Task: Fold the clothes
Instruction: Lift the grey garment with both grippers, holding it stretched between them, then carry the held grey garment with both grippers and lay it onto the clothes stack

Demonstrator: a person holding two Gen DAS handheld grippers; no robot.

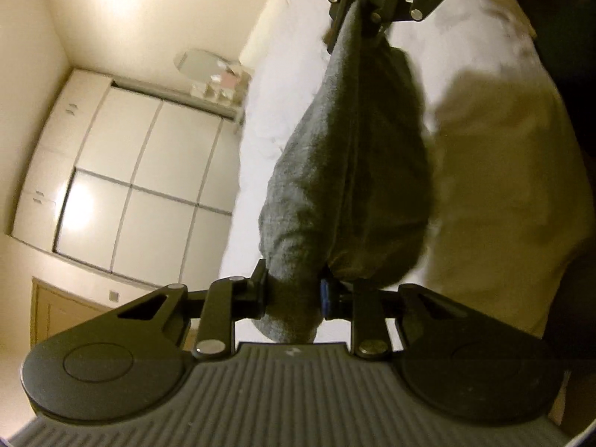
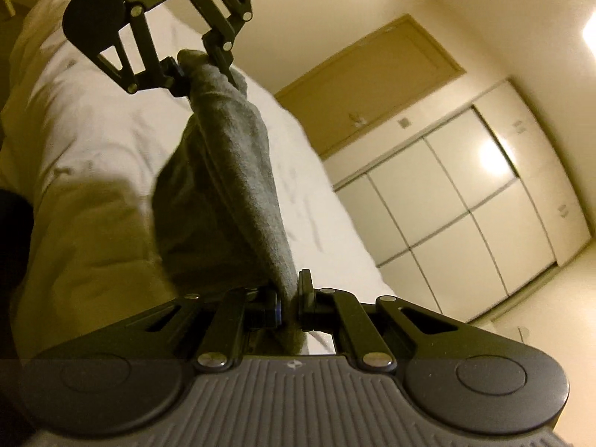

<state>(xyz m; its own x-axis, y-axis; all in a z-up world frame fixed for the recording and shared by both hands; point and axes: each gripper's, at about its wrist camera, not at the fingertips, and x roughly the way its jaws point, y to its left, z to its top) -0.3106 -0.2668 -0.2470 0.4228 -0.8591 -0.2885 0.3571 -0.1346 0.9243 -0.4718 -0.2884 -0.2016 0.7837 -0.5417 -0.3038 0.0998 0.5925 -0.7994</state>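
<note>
A grey garment (image 1: pixel 335 171) hangs stretched between my two grippers above a white bed (image 1: pixel 484 156). My left gripper (image 1: pixel 294 294) is shut on one end of it, with the cloth bunched between the pads. At the top of the left wrist view, my right gripper (image 1: pixel 357 11) pinches the far end. In the right wrist view the same grey garment (image 2: pixel 231 186) runs from my right gripper (image 2: pixel 288 307), shut on its near edge, up to the left gripper (image 2: pixel 193 70) at the top. The cloth sags in a fold between them.
The white bed (image 2: pixel 93 111) lies under the garment, wrinkled. A white wardrobe (image 1: pixel 130 171) with sliding panels fills the wall beyond, shown again as the wardrobe (image 2: pixel 465 201) in the right wrist view. A tan door (image 2: pixel 372 78) stands beside it. A small dresser with a mirror (image 1: pixel 208 70) sits by the bed's head.
</note>
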